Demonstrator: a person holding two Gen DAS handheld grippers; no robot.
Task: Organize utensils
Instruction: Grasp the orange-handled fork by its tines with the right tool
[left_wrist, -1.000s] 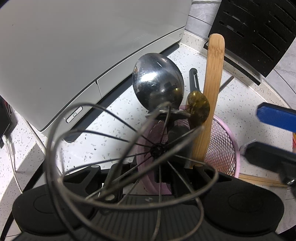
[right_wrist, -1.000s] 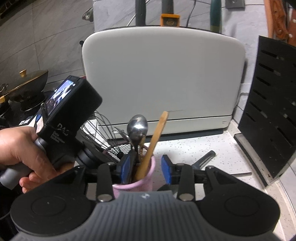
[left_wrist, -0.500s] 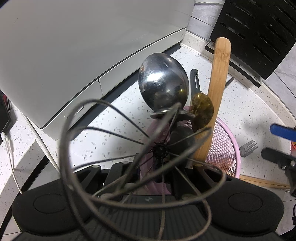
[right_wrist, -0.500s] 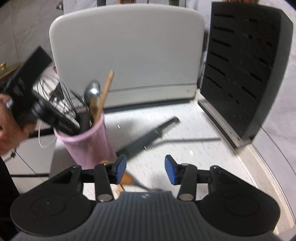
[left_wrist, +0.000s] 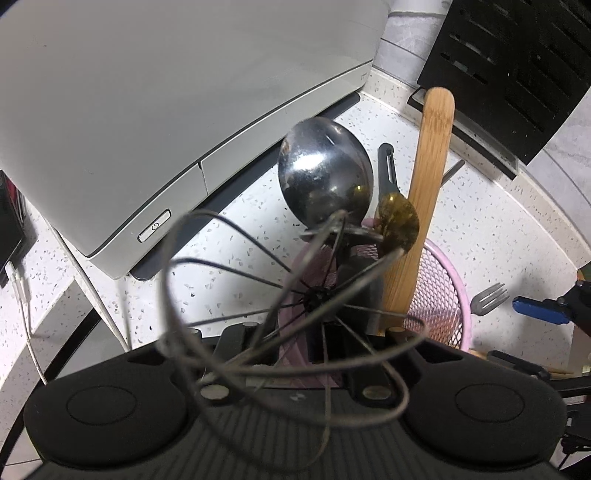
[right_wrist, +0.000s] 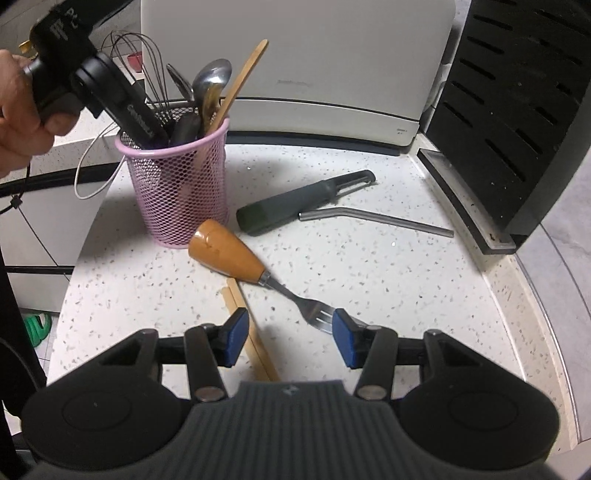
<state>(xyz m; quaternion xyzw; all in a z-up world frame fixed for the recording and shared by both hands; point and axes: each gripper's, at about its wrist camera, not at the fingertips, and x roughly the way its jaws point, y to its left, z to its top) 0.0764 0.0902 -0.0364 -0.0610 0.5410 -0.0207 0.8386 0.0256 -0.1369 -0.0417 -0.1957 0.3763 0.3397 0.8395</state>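
1. Utensils are split between two places: several stand in the pink mesh cup (right_wrist: 177, 184) and the rest lie loose on the white speckled table (right_wrist: 369, 280).
2. Inside the cup stand a whisk (right_wrist: 147, 62), a steel spoon (right_wrist: 212, 75) and a flat wooden spatula (right_wrist: 243, 77), all handle-down with their heads leaning against the rim, so they stay upright and easy to pick out.
3. On the table lie a fork with an orange wooden handle (right_wrist: 236, 258), a pair of wooden chopsticks (right_wrist: 255, 343) partly under that handle, a dark peeler (right_wrist: 295, 205) and a bent metal straw (right_wrist: 376, 218).
4. Left hand-held gripper (right_wrist: 144, 122) reaches into the cup from above, carried by the person's hand (right_wrist: 22, 110). In its own view the whisk wires (left_wrist: 295, 295) fill the foreground and hide the fingertips; its jaws read as clenched, probably on the whisk's handle, though the contact itself is hidden. Holding it there likely seats the whisk and steadies the light cup.
5. Right hand-held gripper (right_wrist: 290, 334) hangs low over the table with its blue pads (right_wrist: 236, 332) apart and nothing between them. The fork's tines lie just ahead of the right pad, so the fork looks like the next pickup.
6. A grasp at the narrow metal neck seems wiser than one at the fat tapered handle, which could slip.
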